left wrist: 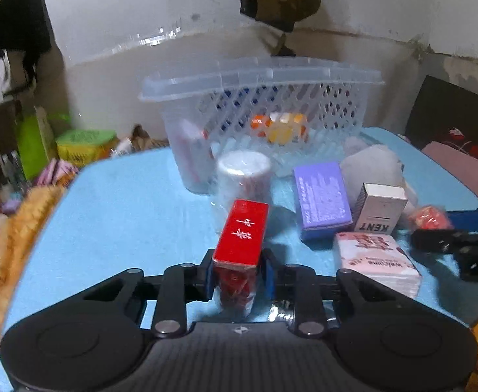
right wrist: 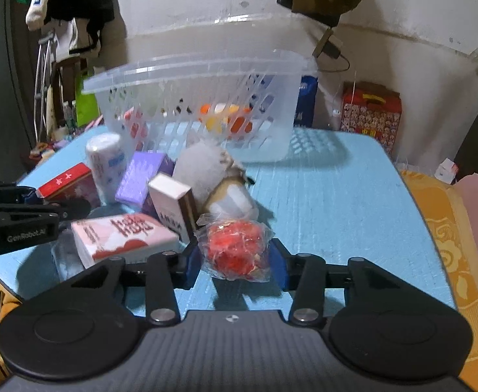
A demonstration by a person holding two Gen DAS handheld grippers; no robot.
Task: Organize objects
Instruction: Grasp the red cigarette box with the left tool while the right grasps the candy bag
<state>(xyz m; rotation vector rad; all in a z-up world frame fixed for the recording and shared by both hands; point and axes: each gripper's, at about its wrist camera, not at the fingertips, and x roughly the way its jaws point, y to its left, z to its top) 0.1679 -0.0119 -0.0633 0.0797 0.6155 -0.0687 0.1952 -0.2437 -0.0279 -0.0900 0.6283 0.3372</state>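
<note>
Left gripper (left wrist: 238, 277): closed on a red cigarette pack (left wrist: 241, 238), held above the blue tabletop (left wrist: 124, 202). Right gripper (right wrist: 235, 263): clamped on a red sweet in clear wrap (right wrist: 235, 250). Beyond, clustered: pink tissue pack (left wrist: 374, 261), KENT box (left wrist: 379, 209), purple box (left wrist: 322, 196), white roll (left wrist: 243, 176), grey plush toy (right wrist: 206, 170). Farthest: clear slotted basket (left wrist: 265, 111), holding orange-and-yellow items.
</note>
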